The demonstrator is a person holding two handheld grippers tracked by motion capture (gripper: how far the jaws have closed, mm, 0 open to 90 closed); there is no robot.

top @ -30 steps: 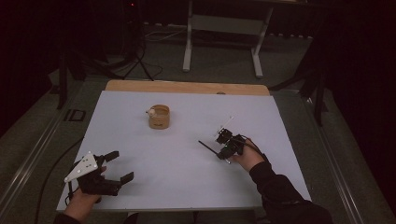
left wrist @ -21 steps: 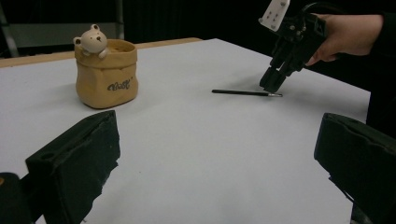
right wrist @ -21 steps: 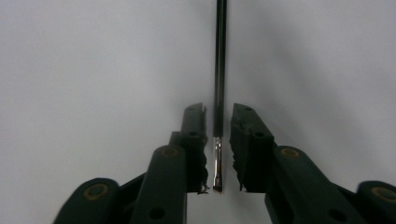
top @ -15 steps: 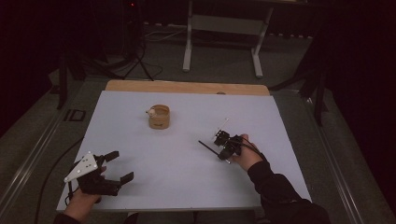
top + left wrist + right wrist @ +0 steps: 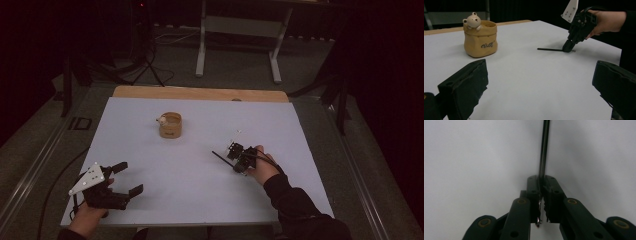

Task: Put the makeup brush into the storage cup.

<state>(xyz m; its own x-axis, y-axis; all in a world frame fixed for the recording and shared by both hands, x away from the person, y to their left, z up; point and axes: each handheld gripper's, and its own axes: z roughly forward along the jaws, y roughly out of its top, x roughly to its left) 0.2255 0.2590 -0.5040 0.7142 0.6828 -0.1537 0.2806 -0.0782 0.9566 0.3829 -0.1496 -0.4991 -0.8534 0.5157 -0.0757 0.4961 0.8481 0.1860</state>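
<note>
Clamping black rod (image 5: 543,150), right gripper (image 5: 239,161) barely shifted; left gripper (image 5: 127,180) unmoved, jaws apart.

a tan sack-shaped pot (image 5: 170,125) with a small bear figure (image 5: 472,20) on its rim stands on the white surface (image 5: 190,175), toward the far side.

Dim, dark surroundings; soft shadows
</note>
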